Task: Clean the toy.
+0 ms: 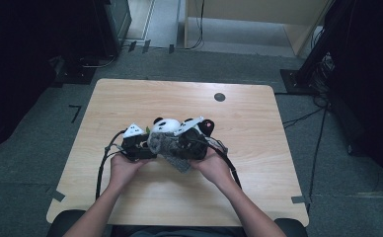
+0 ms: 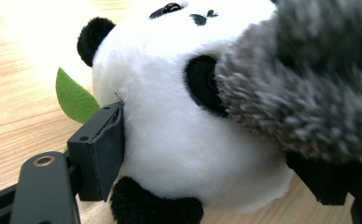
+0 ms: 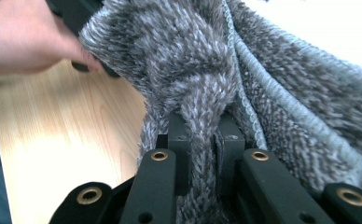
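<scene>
A black-and-white panda plush (image 1: 166, 125) sits at the middle of the wooden table (image 1: 130, 98), with a green leaf (image 2: 74, 99) behind it. My left gripper (image 1: 142, 145) grips the panda's body (image 2: 170, 130) from both sides, and its left pad (image 2: 100, 154) presses into the white fur. A fuzzy grey knit cloth (image 1: 162, 143) drapes over the panda's right side (image 2: 309, 84). My right gripper (image 3: 202, 135) is shut on a bunched fold of this cloth (image 3: 193, 60), just right of the panda (image 1: 187, 143).
A small black disc (image 1: 219, 97) lies on the table toward the far right. The person's left hand (image 3: 25, 37) is close beside the cloth. Cables trail from both grippers toward the near edge. Bare wood surrounds the toy.
</scene>
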